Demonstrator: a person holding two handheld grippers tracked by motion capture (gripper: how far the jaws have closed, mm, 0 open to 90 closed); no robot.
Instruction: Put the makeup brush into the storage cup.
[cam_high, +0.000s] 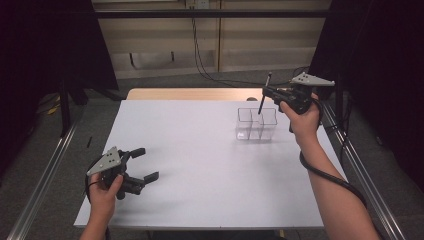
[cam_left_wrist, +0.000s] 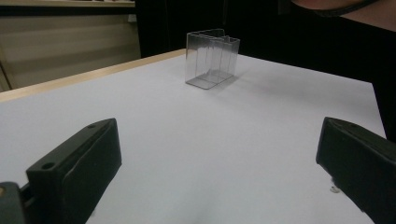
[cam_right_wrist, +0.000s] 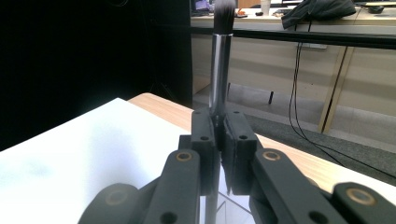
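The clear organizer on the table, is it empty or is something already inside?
Almost empty: the clear organizer shows bare compartments, and only the brush, gripped by the right gripper, dips its lower end in.

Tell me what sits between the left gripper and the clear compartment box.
Nothing: in the high view, bare white table top runs from the left gripper to the clear compartment box; the left gripper view shows the same.

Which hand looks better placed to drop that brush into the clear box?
The right hand-held gripper: it is shut on the black-handled makeup brush, upright over the clear plastic compartment box. The left hand-held gripper is open, far off.
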